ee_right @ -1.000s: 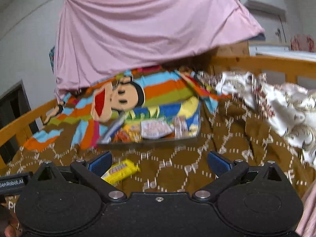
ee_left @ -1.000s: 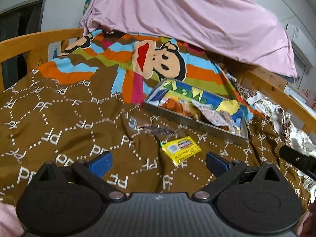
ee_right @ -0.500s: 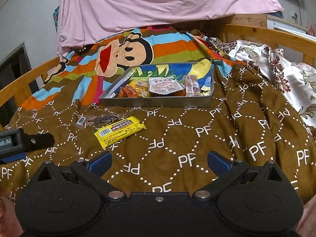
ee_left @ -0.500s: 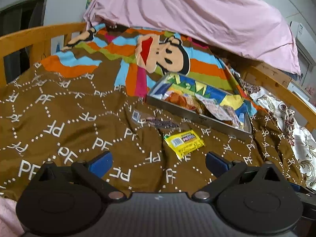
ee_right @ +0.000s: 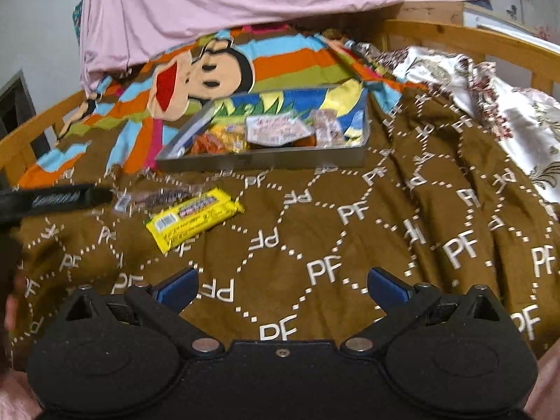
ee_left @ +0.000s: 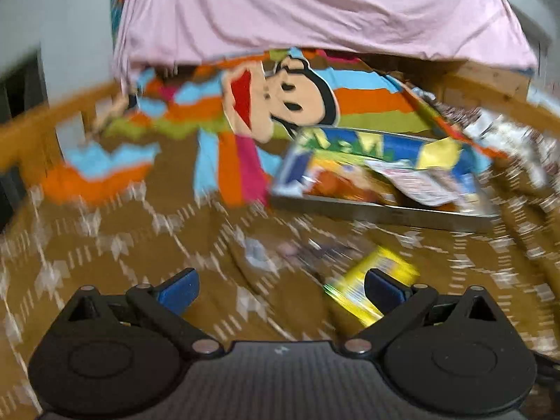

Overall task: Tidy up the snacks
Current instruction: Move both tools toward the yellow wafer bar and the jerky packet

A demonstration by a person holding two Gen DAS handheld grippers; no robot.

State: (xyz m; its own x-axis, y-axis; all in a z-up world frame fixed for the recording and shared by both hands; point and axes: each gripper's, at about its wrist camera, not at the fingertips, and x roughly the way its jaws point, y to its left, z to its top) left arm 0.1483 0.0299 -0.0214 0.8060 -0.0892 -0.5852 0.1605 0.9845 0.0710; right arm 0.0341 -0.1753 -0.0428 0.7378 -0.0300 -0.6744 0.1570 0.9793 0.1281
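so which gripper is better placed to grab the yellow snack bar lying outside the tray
Left, probably. The yellow snack bar lies just ahead of the open left gripper, by its right finger. From the open right gripper the bar sits farther off and well to the left. The left view is motion-blurred, though.

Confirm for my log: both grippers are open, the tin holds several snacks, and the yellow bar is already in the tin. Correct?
Not quite. The yellow bar is not in the tin; it lies on the brown blanket in front of it, as the right wrist view shows. Both grippers are open, and the tin holds several snacks.
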